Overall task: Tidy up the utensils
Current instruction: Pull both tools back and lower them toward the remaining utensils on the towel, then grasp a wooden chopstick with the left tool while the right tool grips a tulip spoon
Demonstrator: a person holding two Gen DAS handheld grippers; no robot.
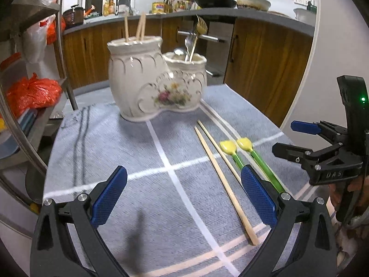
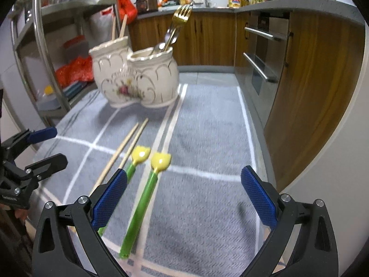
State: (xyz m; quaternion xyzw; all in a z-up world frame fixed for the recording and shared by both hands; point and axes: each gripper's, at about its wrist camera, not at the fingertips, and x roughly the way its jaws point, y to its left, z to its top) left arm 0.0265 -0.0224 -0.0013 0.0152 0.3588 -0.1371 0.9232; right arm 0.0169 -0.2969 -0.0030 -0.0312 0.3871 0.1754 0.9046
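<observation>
Grey cloth point(image 1: 96, 152) with white grid lines covers the table; both grippers hang over its near edge, pointing toward the kitchen counter.

Ceramic holder point(image 1: 147, 78), white with gold trim and a flower decal, stands upright at the far end of the cloth. Two joined compartments: the taller left one has three wooden chopsticks point(image 1: 138, 26) upright in it, the lower right one has a gold fork point(image 2: 182, 15) and silver cutlery, leaning right.

Left gripper point(image 1: 184, 198): low over the cloth, level, jaws spread wide, nothing between them. Its right pad point(image 1: 258, 198) overlaps the green handles in view; I can't tell if it touches them.

Right gripper point(image 2: 183, 199): same pose, to the right of the left one, jaws wide apart, empty. One green handle runs between its fingers from above, the other passes behind its left pad point(image 2: 109, 199). In the left wrist view, white letters "UAS" read on its black body; a green LED glows on the housing above.

Loose chopstick pair point(image 1: 221, 175) lies flat on the cloth, near the holder's front, angled toward the near edge.

Two green-handled spoons point(image 2: 143, 189) with yellow tulip-shaped heads lie just right of that pair, roughly parallel, heads toward the holder.
</observation>
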